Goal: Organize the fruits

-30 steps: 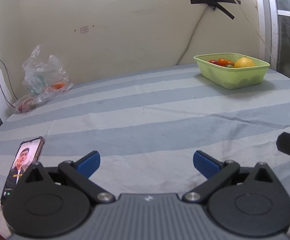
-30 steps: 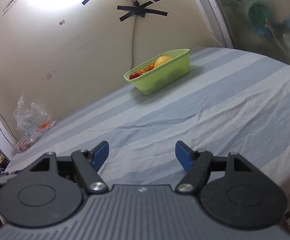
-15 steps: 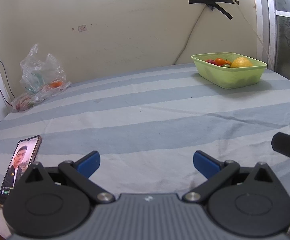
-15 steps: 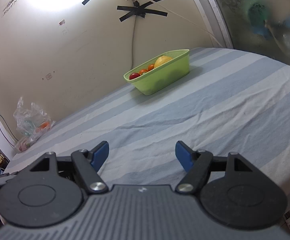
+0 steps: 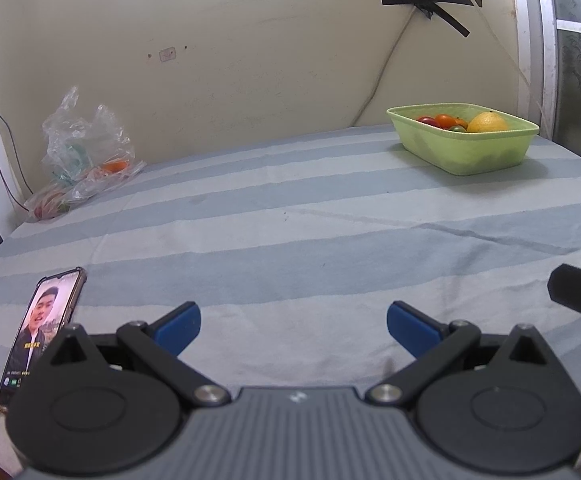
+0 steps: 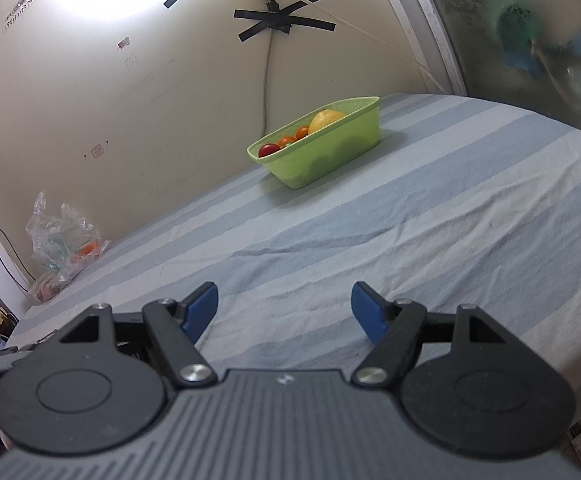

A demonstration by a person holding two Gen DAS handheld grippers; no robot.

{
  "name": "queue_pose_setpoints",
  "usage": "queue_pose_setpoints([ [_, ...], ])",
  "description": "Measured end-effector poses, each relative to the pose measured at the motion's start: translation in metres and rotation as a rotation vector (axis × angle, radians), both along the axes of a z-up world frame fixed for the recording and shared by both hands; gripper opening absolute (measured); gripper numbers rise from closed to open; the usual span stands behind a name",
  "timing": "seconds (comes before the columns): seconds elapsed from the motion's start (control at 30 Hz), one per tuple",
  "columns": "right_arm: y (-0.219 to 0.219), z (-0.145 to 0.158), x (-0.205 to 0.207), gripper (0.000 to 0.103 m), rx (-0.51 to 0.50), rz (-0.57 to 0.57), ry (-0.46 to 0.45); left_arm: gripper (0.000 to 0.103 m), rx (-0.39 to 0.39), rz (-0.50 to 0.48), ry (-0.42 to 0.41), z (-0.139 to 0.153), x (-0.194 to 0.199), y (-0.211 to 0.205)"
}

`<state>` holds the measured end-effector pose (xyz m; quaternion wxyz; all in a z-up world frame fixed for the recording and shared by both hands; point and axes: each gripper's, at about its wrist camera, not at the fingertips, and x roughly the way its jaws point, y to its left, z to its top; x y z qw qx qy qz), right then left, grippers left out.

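Green plastic basket (image 5: 466, 148) at far right of striped cloth (image 5: 290, 216), close to wall; holds yellow citrus (image 5: 486, 122) plus small red/orange tomatoes (image 5: 438, 121). Same basket (image 6: 322, 156) seen from right-wrist view, well ahead of tool. Left tool (image 5: 293, 326) low over cloth, blue pads wide apart, nothing btwn them. Right tool (image 6: 284, 308) likewise spread, empty, over bare cloth. Phone (image 5: 40, 330) w/ lit screen lying flat just left of left tool. Clear plastic bag (image 5: 82, 152) crumpled at far left by wall, something orange inside.
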<state>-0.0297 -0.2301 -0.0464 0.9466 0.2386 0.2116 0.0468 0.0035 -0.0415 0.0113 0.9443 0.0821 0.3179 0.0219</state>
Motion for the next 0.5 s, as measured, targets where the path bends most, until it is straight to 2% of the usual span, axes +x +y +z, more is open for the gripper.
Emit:
queue_pose_setpoints([
  [0.5,0.0,-0.0023,0.0005,0.076,0.004,0.0,0.005,0.103,0.007,0.022,0.006,-0.0032,0.001,0.001],
])
